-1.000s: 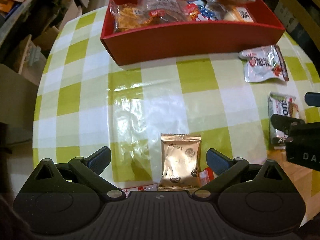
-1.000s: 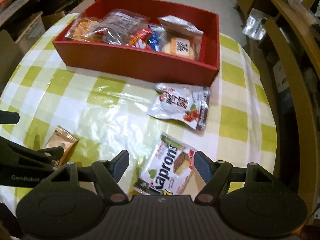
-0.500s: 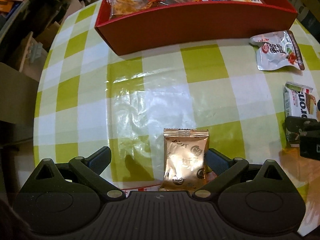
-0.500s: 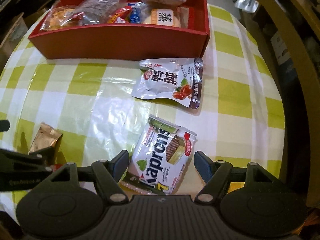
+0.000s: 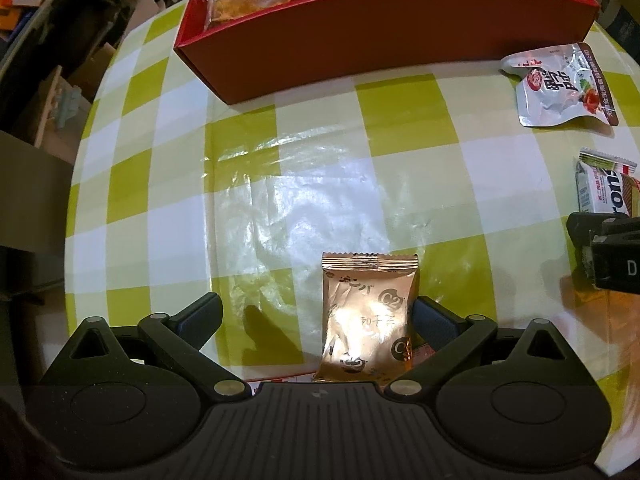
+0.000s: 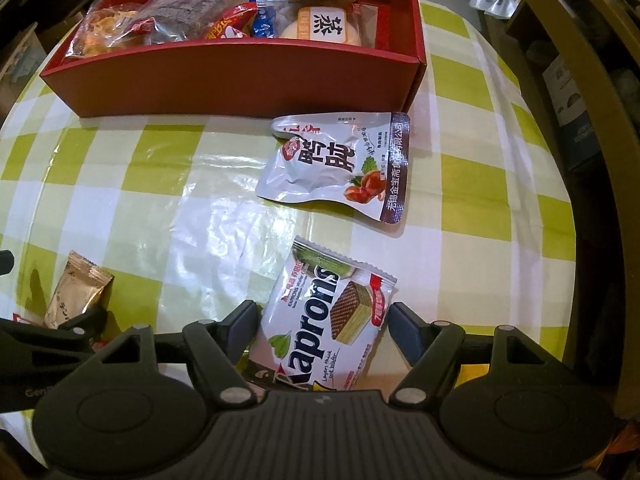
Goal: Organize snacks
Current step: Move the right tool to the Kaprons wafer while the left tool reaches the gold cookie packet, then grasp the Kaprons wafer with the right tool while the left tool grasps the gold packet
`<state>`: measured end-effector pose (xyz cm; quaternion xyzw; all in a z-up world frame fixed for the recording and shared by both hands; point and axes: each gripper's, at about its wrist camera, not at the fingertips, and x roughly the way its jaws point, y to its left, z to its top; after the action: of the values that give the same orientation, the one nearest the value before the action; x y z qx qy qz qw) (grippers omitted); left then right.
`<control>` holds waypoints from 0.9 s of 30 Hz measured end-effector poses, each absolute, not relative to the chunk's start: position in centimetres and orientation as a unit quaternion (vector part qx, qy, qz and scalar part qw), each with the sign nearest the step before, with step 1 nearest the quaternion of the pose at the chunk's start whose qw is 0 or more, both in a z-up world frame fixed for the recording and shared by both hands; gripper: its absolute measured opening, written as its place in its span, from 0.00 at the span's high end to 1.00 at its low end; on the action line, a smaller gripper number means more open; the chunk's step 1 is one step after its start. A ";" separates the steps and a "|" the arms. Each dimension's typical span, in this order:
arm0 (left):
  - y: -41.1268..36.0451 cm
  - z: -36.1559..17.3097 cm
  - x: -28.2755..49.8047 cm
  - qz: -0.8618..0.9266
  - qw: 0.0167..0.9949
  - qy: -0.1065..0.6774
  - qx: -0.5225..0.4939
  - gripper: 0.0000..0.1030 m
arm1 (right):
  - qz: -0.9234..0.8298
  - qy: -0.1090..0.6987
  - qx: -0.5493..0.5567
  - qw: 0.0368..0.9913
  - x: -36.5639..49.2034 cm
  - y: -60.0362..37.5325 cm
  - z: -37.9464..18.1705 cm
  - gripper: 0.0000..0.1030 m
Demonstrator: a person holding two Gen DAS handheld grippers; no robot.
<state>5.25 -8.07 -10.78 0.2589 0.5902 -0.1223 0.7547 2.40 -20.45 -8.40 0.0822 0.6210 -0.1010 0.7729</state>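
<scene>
the left tongs (image 5: 316, 318) sit low over the round desk covered in a glossy green-and-white checked cloth (image 5: 256, 208), jaws spread wide. a small copper-gold foil snack packet (image 5: 366, 320) lies between them, close against the right-hand finger (image 5: 434, 322) and well apart from the left-hand one, so nothing is gripped. a red-and-white wrapper edge (image 5: 280, 379) peeks out just beneath the tongs' body.

the right tongs (image 6: 322, 322) are likewise open, with a white kaprons wafer packet printed with a layered wafer (image 6: 324, 320) lying flat on the desk between the fingers. whether either finger touches it cannot be told. the packet's near end runs under the tongs' body.

just beyond the wafer packet lies a silver-white pouch with black chinese characters and a brown side strip (image 6: 340, 166), near the front right corner of the shallow red cardboard box (image 6: 240, 80). the box stands at the far side of the desk and holds several wrapped snacks: a clear bag of orange crackers (image 6: 104, 36) at the left, a clear bag of dark pieces (image 6: 192, 6), red and blue wrappers in the middle, and a pale round bun with a yellow label (image 6: 320, 26) at the right.

in the right wrist view the gold packet and the left tongs appear at the lower left edge.
</scene>
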 end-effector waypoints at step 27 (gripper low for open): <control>-8.7 -10.0 4.4 -0.186 0.743 0.600 0.230 0.51 | -0.056 0.614 -0.002 0.787 2.1 -17.6 -8.2 0.26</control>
<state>4.42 -8.69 -9.99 0.2302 0.6000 -0.1856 0.7433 2.13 -17.58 -8.16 -0.0018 0.6139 -0.0564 0.7874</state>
